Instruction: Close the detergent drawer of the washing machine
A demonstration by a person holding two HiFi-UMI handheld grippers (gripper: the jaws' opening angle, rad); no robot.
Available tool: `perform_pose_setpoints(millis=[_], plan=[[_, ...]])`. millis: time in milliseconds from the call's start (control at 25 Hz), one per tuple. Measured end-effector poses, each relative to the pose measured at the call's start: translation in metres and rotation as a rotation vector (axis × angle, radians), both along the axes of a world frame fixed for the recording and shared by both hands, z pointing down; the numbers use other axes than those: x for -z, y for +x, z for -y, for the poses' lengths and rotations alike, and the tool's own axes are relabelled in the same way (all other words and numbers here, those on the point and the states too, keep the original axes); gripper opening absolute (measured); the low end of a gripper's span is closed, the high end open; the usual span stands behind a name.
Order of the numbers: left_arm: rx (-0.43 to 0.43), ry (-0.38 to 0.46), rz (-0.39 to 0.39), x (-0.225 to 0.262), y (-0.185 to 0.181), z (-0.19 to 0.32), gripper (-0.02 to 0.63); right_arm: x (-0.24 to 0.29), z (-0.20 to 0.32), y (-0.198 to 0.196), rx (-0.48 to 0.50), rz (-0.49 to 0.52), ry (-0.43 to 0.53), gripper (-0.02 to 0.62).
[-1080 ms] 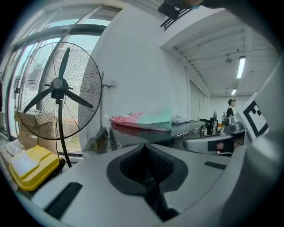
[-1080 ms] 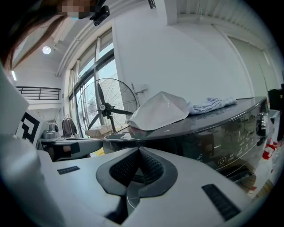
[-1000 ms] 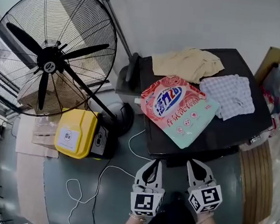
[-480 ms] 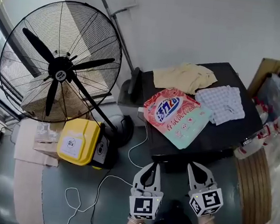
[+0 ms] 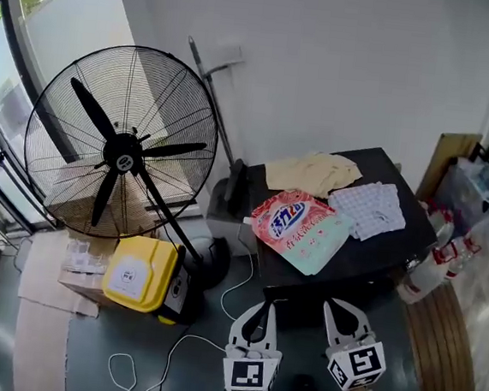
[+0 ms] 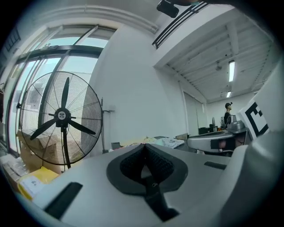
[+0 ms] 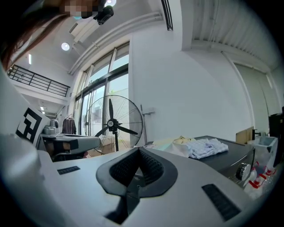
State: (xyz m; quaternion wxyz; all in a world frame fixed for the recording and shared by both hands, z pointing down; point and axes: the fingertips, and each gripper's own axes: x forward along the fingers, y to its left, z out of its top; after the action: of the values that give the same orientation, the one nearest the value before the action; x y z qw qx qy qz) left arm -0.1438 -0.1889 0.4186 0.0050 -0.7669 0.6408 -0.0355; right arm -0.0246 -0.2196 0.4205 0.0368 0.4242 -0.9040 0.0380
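**Grippers.** The left gripper (image 6: 144,146) has its jaws fully together, with the ribbed pads meeting at the tips and nothing held between them. The right gripper (image 7: 139,150) is in the same condition: jaws together and empty. In the head view both grippers sit side by side at the bottom edge, tips pointing forward, just short of the machine's front and not touching it.

**Task item.** The washing machine (image 5: 368,249) stands directly ahead of the grippers, its dark top face in view. The detergent drawer cannot be made out in the head view. The right gripper view shows a round knob (image 7: 242,170) on the machine's front panel but no clear drawer.

**On the machine top.**
- A pink and mint detergent bag (image 5: 297,225) lies flat at the left front.
- A beige cloth (image 5: 314,171) lies behind it.
- A checked cloth (image 5: 365,209) lies to its right, touching the bag.

**Surroundings.**
- A large pedestal fan (image 5: 122,144) stands to the left of the machine.
- A yellow case (image 5: 138,273) sits on the floor near the fan's base.
- A white cable (image 5: 205,341) trails across the floor.
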Motion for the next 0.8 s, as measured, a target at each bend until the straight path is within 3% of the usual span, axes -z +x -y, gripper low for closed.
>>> perform_pose_setpoints(millis=[320, 560, 800], plan=[[-0.034, 0.046, 0.01, 0.039, 0.005, -0.027, 0.017, 0.039, -0.031, -0.002, -0.005, 0.0, 0.059, 0.023], [-0.047, 0.032, -0.057, 0.068, 0.008, -0.053, 0.017, 0.058, -0.058, -0.002, -0.028, -0.005, 0.079, 0.023], [-0.082, 0.032, -0.053, 0.085, 0.019, -0.072, 0.017, 0.08, -0.077, -0.001, -0.034, -0.006, 0.119, 0.023]])
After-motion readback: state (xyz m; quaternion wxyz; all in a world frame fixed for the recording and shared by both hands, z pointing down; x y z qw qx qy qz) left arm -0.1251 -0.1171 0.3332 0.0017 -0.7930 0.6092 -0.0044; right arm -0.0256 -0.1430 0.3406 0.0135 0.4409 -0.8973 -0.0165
